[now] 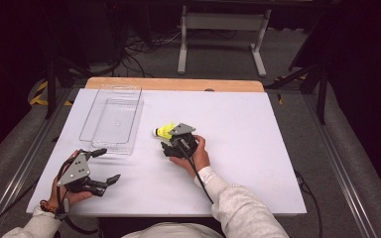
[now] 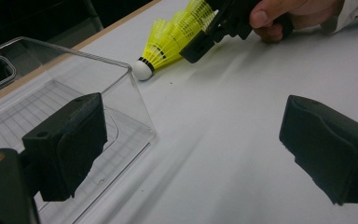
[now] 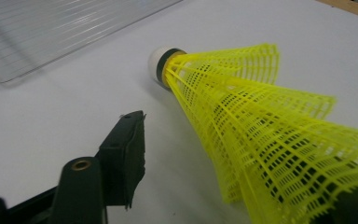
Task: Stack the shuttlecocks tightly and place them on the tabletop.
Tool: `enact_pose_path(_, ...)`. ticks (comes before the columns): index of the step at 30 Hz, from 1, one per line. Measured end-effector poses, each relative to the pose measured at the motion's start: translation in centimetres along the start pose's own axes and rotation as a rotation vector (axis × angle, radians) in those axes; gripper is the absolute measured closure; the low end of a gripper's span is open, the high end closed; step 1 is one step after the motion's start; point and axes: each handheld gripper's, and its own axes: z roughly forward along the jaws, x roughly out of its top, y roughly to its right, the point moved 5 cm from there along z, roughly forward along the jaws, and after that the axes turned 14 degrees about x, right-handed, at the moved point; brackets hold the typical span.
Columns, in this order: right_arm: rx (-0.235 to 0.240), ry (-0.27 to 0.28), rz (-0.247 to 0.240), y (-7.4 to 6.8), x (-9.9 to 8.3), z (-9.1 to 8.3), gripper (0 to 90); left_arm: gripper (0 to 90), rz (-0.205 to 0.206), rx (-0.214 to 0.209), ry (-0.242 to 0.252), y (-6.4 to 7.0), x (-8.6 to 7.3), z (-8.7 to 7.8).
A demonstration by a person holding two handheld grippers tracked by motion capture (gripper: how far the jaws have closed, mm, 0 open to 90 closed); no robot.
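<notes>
One yellow shuttlecock (image 1: 164, 130) lies on its side near the middle of the surface (image 1: 238, 129), just right of the clear tray (image 1: 110, 120) that sits toward the far left corner. Its long axis runs cork-first toward the tray, skirt toward the right hand-held gripper (image 1: 174, 141). That gripper's jaws are spread around the skirt, not visibly clamped. The left hand-held gripper (image 1: 103, 166), jaws wide apart and empty, rests by the near left edge, farther off.
</notes>
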Motion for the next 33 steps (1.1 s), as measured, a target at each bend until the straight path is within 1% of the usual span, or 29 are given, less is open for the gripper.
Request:
enact_pose_path(2, -0.015, 0.006, 0.002, 0.1, 0.2, 0.2, 47.0, 8.3, -0.001, 0.002, 0.002, 0.0, 0.0, -0.1)
enact_pose_path(3, -0.031, 0.008, -0.009, 0.3, 0.4, 0.3, 51.3, 8.4, -0.001, 0.002, 0.003, -0.1, 0.0, -0.1)
enact_pose_path(5, -0.052, 0.002, -0.01, 0.5, 0.6, 0.5, 56.8, 8.4, -0.003, 0.001, 0.004, -0.1, 0.0, 0.0)
enact_pose_path(6, -0.073, -0.002, -0.019, 0.6, 0.7, 0.7, 60.7, 8.4, -0.003, -0.001, 0.001, 0.0, 0.0, 0.0)
enact_pose_path(7, -0.073, -0.002, -0.019, 0.6, 0.7, 0.7, 60.7, 8.3, -0.003, -0.001, 0.001, 0.0, 0.0, 0.0)
enact_pose_path(8, -0.091, -0.006, -0.027, 0.7, 0.8, 0.8, 63.9, 8.3, 0.0, -0.002, -0.001, 0.0, 0.0, 0.0)
enact_pose_path(10, -0.101, -0.011, -0.032, 0.7, 1.0, 1.0, 70.5, 8.3, 0.001, -0.001, 0.0, 0.0, 0.0, 0.0)
enact_pose_path(11, -0.109, -0.017, -0.052, 0.7, 1.2, 1.1, 71.2, 8.3, 0.001, -0.001, 0.0, 0.0, 0.0, 0.0)
enact_pose_path(13, -0.105, -0.015, -0.056, 0.7, 1.3, 1.2, 78.2, 8.3, -0.004, 0.0, 0.0, -0.1, 0.0, 0.0)
enact_pose_path(15, -0.114, -0.019, -0.064, 0.8, 1.3, 1.3, 79.1, 8.3, -0.002, 0.0, 0.0, -0.1, -0.1, 0.0)
enact_pose_path(19, -0.105, -0.018, -0.07, 0.9, 1.3, 1.2, 79.7, 8.2, -0.001, -0.001, 0.0, -0.1, -0.1, 0.0)
enact_pose_path(25, -0.088, -0.002, -0.057, 1.0, 1.4, 1.0, 79.9, 8.0, 0.002, 0.002, -0.003, -0.1, -0.1, 0.0)
enact_pose_path(33, -0.061, 0.017, -0.039, 1.0, 1.5, 0.5, 80.0, 8.0, -0.004, 0.001, -0.002, -0.2, -0.1, 0.1)
